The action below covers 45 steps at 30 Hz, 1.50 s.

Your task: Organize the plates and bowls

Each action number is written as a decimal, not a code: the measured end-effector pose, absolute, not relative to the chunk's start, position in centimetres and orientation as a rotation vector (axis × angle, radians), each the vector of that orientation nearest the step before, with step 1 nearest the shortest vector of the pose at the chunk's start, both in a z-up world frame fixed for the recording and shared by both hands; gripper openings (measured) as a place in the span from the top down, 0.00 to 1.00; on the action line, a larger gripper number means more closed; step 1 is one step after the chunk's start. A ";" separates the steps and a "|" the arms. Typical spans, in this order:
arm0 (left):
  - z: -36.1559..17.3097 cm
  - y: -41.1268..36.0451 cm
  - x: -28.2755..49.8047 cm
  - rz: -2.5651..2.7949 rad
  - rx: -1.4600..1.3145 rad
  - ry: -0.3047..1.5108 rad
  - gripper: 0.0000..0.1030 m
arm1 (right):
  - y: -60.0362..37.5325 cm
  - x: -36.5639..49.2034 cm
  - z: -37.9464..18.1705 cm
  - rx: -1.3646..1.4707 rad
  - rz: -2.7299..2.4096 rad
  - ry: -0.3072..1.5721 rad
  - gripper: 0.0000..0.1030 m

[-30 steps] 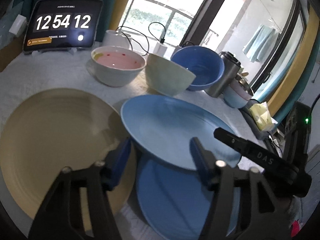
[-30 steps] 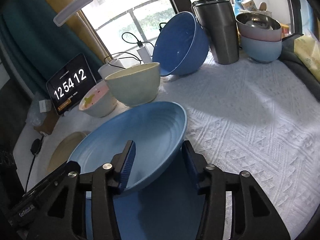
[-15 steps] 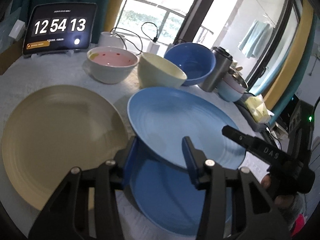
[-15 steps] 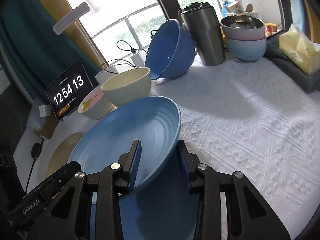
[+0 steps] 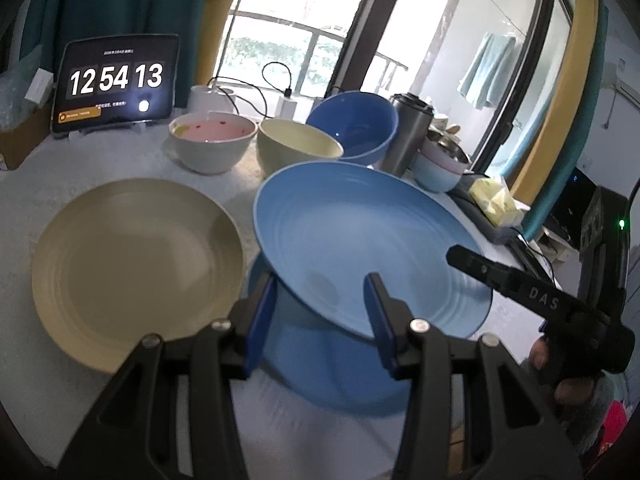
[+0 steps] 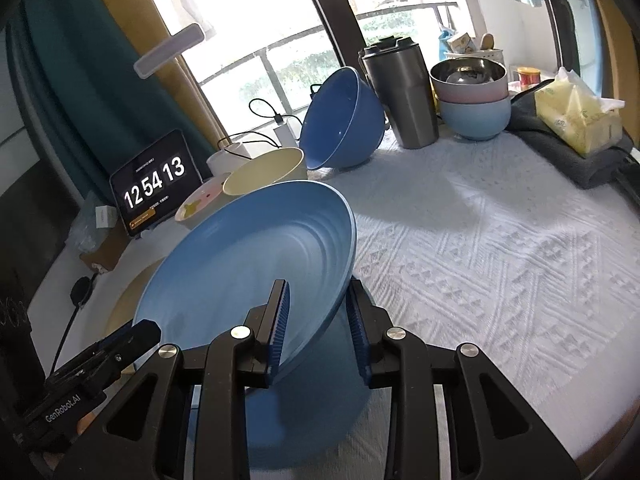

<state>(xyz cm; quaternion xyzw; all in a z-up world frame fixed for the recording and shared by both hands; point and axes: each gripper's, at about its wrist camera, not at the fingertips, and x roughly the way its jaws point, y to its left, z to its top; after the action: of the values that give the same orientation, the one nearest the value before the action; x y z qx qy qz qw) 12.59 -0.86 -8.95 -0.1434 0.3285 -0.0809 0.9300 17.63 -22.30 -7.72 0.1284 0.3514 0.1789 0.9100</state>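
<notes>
While both hand-held grippers (image 5: 320, 312) (image 6: 318, 326) pinch the light blue plate (image 5: 360, 240), the tablet (image 5: 116, 80) reads "12 54 13".

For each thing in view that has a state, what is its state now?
light blue plate: lifted, tilted, gripped at both edges
dark blue plate: flat on table, underneath
beige plate: flat, empty
blue bowl: tipped sideways
left gripper: shut on plate
right gripper: jaws just closing, shut on plate

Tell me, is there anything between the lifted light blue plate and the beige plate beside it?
Nothing visible. The light blue plate, gripped by both grippers, hangs tilted above a darker blue plate; the beige plate lies bare.
</notes>
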 end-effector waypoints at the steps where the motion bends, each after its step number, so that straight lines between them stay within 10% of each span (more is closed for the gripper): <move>1: -8.9 -0.9 12.3 -0.167 -0.291 0.673 0.55 | -22.4 17.4 -7.7 0.263 0.369 0.725 0.69; 45: -12.6 -2.2 10.9 -0.205 -0.202 0.847 0.50 | -23.2 15.0 -9.9 0.154 0.223 0.784 0.67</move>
<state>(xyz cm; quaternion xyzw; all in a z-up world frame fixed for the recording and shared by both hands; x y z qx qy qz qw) 10.93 -2.21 -12.57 -0.0978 0.4093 -0.0993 0.9017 15.02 -23.20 -9.95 0.0747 0.3806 0.1083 0.9153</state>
